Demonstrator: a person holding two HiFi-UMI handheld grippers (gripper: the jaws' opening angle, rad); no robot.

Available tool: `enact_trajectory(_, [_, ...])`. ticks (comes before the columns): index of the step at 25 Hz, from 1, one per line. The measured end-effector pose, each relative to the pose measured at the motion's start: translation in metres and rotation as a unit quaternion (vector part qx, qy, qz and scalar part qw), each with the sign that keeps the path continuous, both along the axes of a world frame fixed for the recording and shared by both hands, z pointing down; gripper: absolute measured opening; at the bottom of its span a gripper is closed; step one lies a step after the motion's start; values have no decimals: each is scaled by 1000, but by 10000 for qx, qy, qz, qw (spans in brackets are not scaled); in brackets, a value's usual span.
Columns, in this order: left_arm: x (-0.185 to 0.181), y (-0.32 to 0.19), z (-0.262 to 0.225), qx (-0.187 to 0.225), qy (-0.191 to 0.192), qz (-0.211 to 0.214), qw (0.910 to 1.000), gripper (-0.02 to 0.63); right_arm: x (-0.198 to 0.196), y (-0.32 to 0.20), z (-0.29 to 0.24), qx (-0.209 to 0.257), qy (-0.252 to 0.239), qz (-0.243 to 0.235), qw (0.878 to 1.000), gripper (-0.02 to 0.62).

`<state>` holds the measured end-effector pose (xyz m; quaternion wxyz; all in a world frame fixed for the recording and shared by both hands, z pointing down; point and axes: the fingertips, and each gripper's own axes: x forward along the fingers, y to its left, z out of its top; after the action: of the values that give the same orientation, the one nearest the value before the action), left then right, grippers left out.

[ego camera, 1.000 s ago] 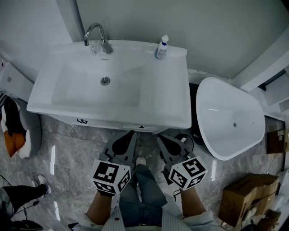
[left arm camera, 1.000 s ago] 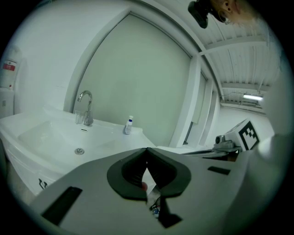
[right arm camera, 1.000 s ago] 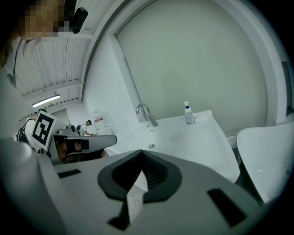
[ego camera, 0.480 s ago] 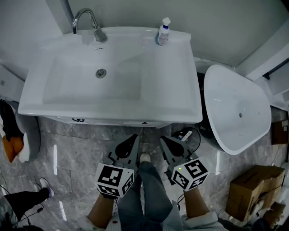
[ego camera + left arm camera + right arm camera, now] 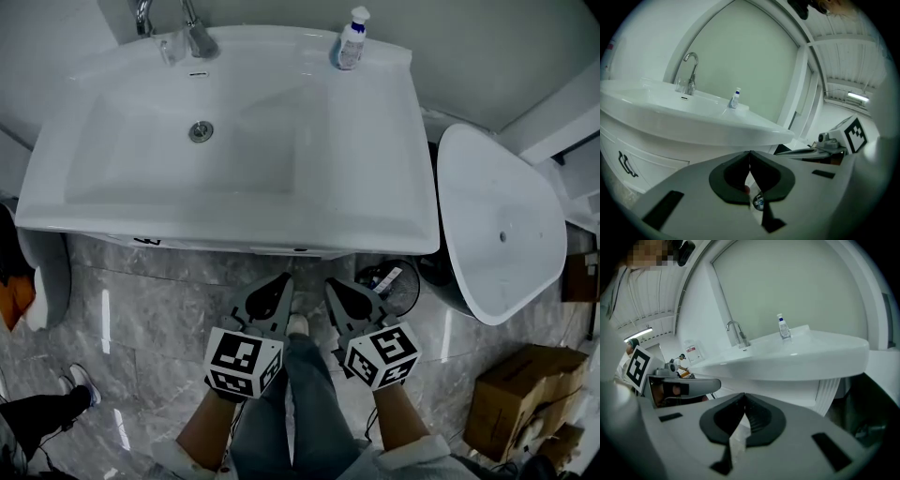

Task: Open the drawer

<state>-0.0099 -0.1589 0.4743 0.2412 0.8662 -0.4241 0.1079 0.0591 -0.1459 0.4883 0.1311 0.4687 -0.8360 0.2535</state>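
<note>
- Fingers (image 5: 765,174) of left gripper (image 5: 284,280) and right gripper (image 5: 330,283) are pressing together, pinching nothing.
- Both are pointing at the cabinet (image 5: 661,152) under the sink (image 5: 412,220), likely seeking its handle (image 5: 624,162).

Head view: bright, sharp, w/ shine streaks on floor (image 5: 105,323) at 8 o'clock. Gripper views bend round w/ dark corners. Left one's lamp (image 5: 858,97) glows at 3 o'clock.

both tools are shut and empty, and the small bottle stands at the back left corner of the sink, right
Not quite: the head view shows the small bottle standing at the back right corner of the sink; the faucet is toward the back left. The left tool and right tool are indeed shut and empty.
</note>
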Motion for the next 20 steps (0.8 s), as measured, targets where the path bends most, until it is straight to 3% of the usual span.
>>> enact_trajectory(15, [3,-21,95,-350,-164,325,9987,18,-9,-26,97,-318,207,-40,9993,12])
enact_trajectory(20, [5,-28,115,-382,-421,539,9969,19,-9,-31,118,-444,288,-90,9986,22])
